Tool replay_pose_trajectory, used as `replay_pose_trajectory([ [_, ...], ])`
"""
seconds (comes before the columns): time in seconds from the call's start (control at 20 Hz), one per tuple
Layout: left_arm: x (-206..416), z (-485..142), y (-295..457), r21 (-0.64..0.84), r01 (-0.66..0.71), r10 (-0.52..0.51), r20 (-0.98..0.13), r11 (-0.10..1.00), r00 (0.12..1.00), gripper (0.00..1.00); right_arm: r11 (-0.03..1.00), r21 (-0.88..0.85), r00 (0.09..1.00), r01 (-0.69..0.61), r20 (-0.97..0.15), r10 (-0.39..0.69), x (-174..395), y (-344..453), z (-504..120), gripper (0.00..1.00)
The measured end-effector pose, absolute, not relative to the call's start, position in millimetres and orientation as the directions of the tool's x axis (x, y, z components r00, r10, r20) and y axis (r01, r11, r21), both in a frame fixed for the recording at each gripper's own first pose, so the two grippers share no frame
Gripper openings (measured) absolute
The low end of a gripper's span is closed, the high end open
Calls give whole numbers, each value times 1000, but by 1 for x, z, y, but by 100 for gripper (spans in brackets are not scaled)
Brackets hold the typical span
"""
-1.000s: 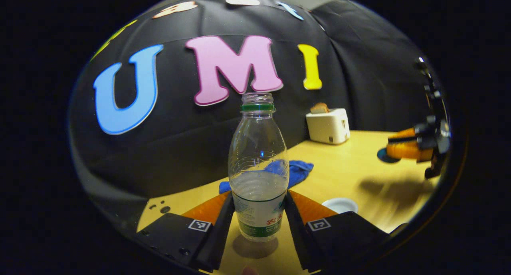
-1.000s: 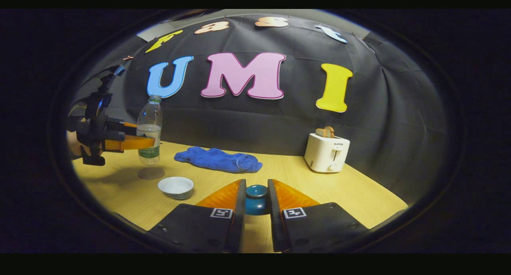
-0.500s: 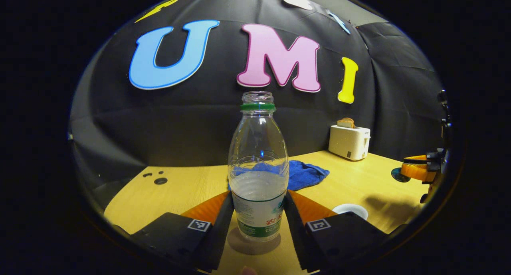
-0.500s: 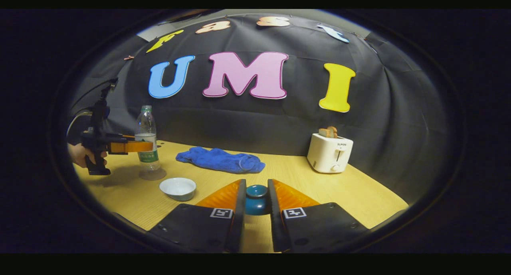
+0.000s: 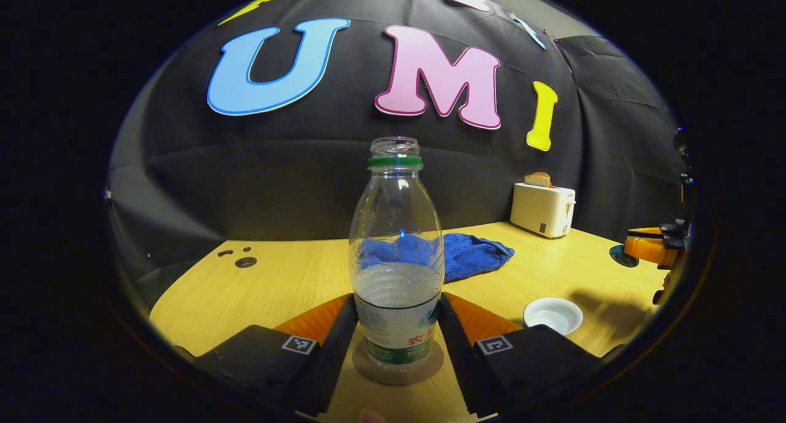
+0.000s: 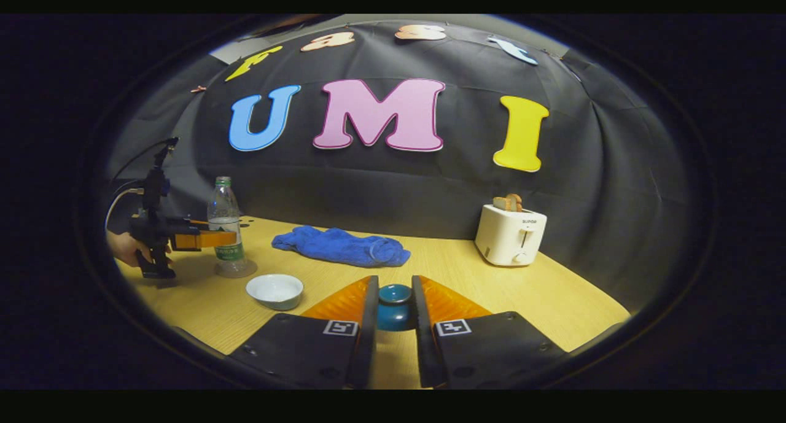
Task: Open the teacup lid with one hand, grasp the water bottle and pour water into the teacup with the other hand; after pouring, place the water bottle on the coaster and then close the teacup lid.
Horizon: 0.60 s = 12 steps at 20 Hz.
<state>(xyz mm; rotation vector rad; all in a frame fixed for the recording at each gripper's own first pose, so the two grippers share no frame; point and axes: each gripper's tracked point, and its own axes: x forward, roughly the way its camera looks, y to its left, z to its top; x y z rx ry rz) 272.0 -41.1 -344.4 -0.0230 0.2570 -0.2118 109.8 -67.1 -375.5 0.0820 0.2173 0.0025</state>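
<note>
While upright, water bottle between left tool fingers

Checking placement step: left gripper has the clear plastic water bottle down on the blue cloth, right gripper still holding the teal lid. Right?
Not quite. The clear plastic water bottle, between the left gripper fingers, stands on the round grey-brown coaster, not the blue cloth behind it; the left gripper view shows it. The right gripper does hold the teal lid.

The left gripper holds level at the far left, both fingers pressing its load (a hand grips its handle); the right gripper is clamped too.
</note>
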Motion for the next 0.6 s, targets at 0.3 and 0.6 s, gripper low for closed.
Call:
replay_pose_trajectory([
  [0.3, 263, -352, -40, -59, 200, -208, -272, 978, 939, 90, 995, 95, 976, -1, -217, 22, 112, -62, -375, 36],
  [0.6, 231, -364, -34, -43, 240, -241, -321, 970, 916, 90, 989, 136, 978, -56, -191, 81, 123, -37, -364, 31],
])
